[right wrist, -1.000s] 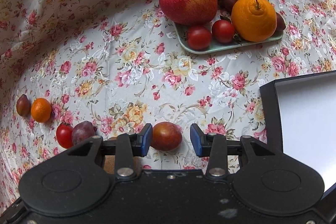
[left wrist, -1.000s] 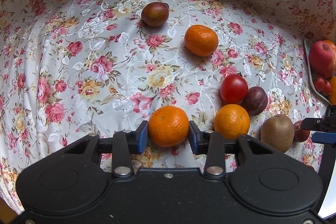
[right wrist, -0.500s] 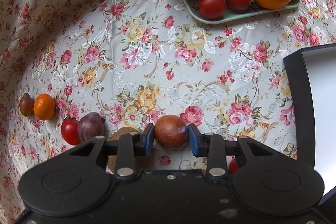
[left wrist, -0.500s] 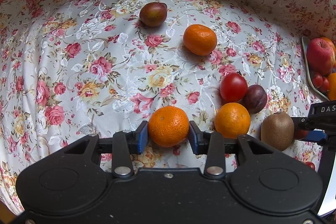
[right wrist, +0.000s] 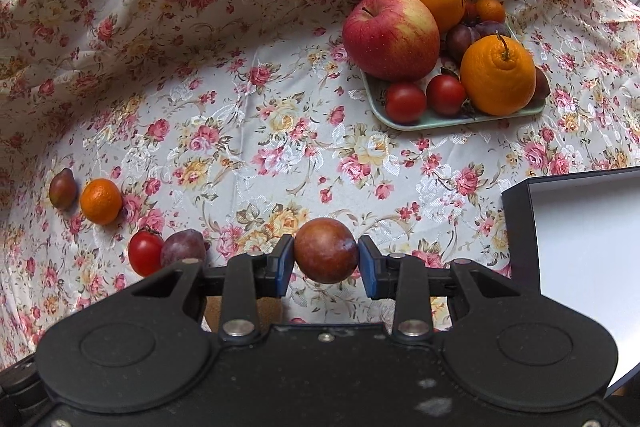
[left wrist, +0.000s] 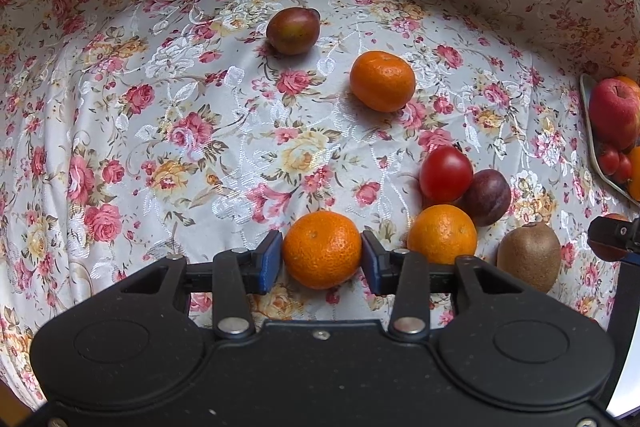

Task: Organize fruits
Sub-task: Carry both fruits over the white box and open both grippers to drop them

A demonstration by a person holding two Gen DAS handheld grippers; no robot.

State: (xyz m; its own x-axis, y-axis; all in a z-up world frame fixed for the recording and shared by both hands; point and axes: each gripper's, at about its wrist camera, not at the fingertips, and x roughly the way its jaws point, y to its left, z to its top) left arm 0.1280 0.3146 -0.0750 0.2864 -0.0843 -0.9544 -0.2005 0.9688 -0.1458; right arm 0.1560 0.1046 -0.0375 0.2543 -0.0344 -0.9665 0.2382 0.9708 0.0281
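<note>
Only the right wrist view shows the green tray [right wrist: 404, 125] in full, loaded with an apple [right wrist: 391, 35], oranges and tomatoes, and a black box [right wrist: 520, 223] at right. Only the left wrist view shows the kiwi [left wrist: 529, 255]. The left gripper [left wrist: 322, 257] is clamped on a mandarin [left wrist: 322, 249] low over the floral cloth [left wrist: 160, 131]. The right gripper [right wrist: 325, 263] pinches a reddish-brown plum [right wrist: 325, 250], blue pads touching both sides.

Orange mandarin [left wrist: 322, 249], reddish-brown plum [right wrist: 325, 250], pink-rose floral tablecloth [left wrist: 180, 131]
</note>
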